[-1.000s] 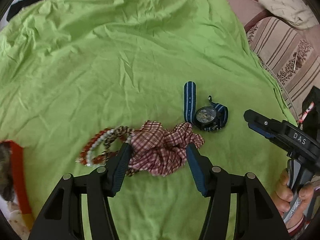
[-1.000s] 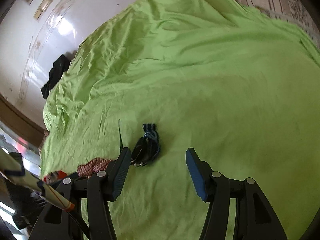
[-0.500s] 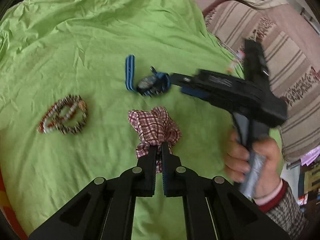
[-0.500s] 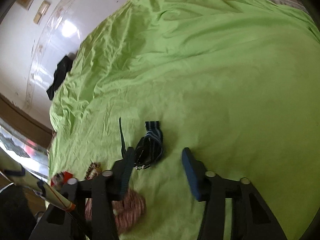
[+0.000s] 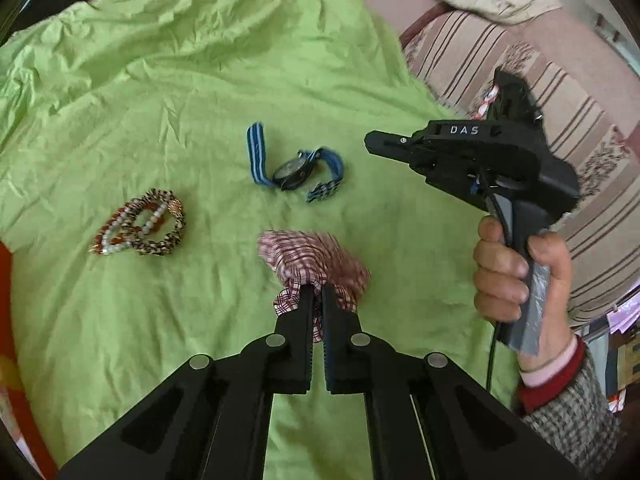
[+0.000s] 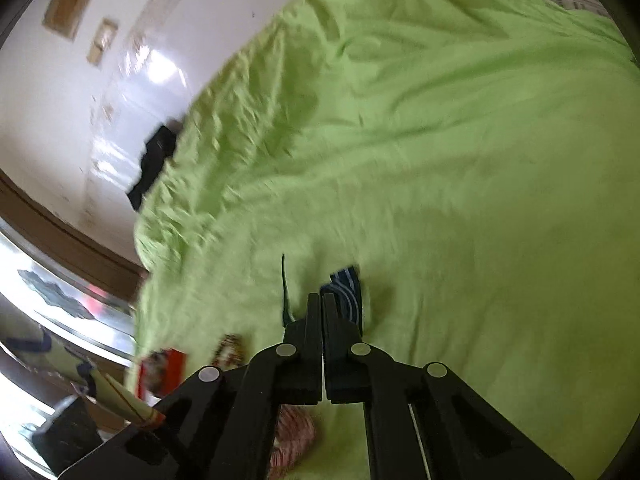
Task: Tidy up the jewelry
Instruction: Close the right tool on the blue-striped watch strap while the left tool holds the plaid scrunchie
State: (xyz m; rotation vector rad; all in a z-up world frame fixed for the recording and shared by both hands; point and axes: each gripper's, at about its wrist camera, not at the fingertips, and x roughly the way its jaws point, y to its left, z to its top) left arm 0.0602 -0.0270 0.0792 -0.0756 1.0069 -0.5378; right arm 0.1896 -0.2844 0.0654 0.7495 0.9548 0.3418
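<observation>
My left gripper (image 5: 316, 292) is shut on a red-and-white checked scrunchie (image 5: 314, 254) and holds it just above the green sheet (image 5: 160, 100). A watch with a blue striped strap (image 5: 296, 168) lies beyond it. Several beaded bracelets (image 5: 140, 222) lie in a pile to the left. My right gripper (image 6: 321, 300) is shut with nothing between its fingers, above the sheet just short of the watch (image 6: 346, 288); it also shows in the left wrist view (image 5: 376, 142) at the right. The scrunchie (image 6: 290, 438) shows blurred low in the right wrist view.
A red box edge (image 5: 8, 320) sits at the far left; it is also in the right wrist view (image 6: 164, 372). A striped sofa (image 5: 560, 92) with a cushion lies past the sheet's right edge. A dark cloth (image 6: 154, 164) lies at the sheet's far corner.
My left gripper closed on the scrunchie and pulled it away from the bracelets. My right gripper went from open to shut and moved in above the sheet near the watch.
</observation>
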